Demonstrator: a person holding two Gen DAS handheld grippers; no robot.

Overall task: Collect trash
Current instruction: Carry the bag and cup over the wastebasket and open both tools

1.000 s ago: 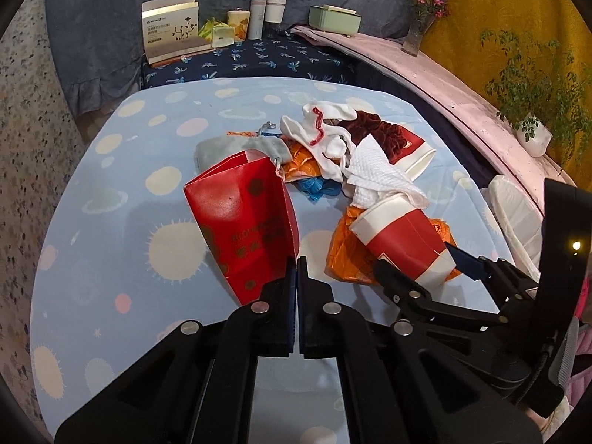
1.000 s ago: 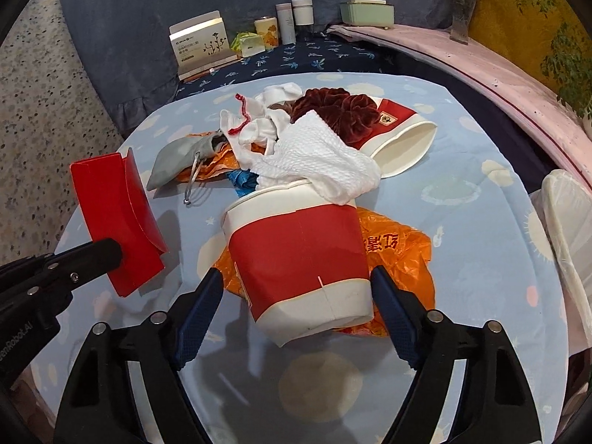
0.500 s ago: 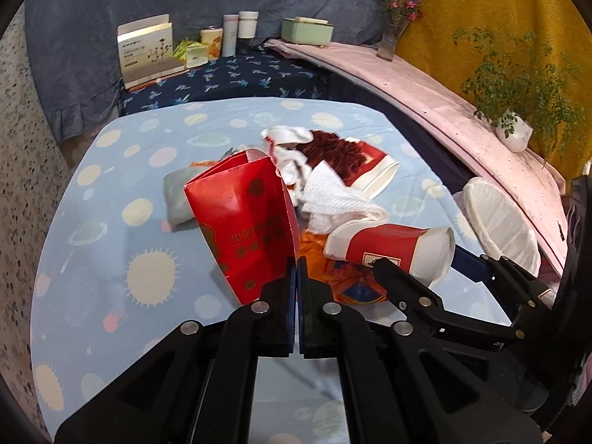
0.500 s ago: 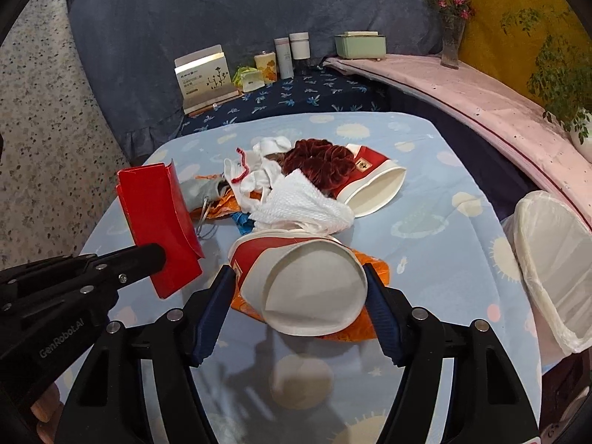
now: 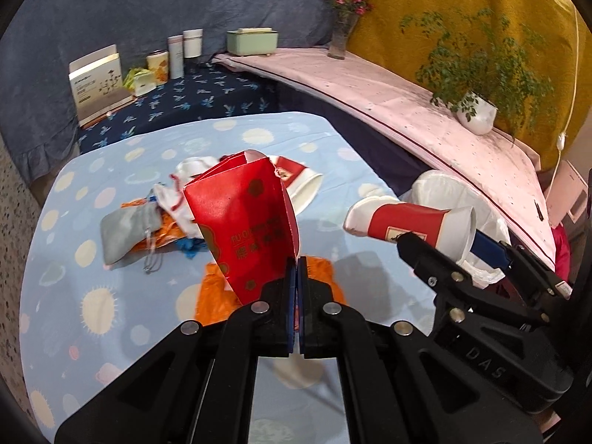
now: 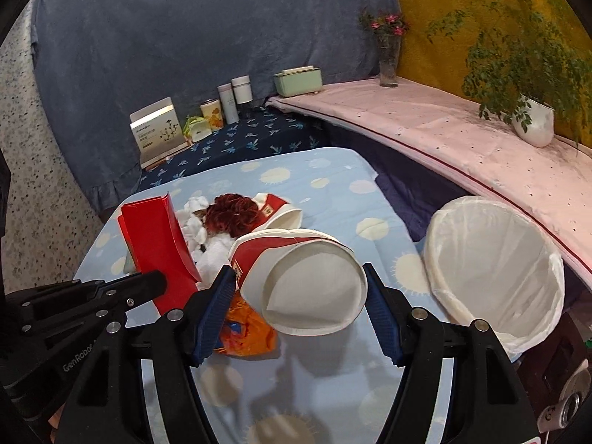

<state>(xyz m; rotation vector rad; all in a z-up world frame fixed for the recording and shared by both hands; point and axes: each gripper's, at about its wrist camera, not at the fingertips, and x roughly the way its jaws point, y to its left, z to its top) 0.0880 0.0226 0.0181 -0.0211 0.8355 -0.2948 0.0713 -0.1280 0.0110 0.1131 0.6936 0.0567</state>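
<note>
Fingers (image 5: 296, 266) pinch carton (image 5: 244, 218); cup (image 6: 303, 281) gripped sideways.

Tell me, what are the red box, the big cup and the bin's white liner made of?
The red box looks like thin glossy card: folded edges and sheen. The big cup seems to be coated paper: a rolled rim, a matte white inside and a dented wall. The bin's white liner is probably thin plastic film: see-through and wrinkled.
</note>
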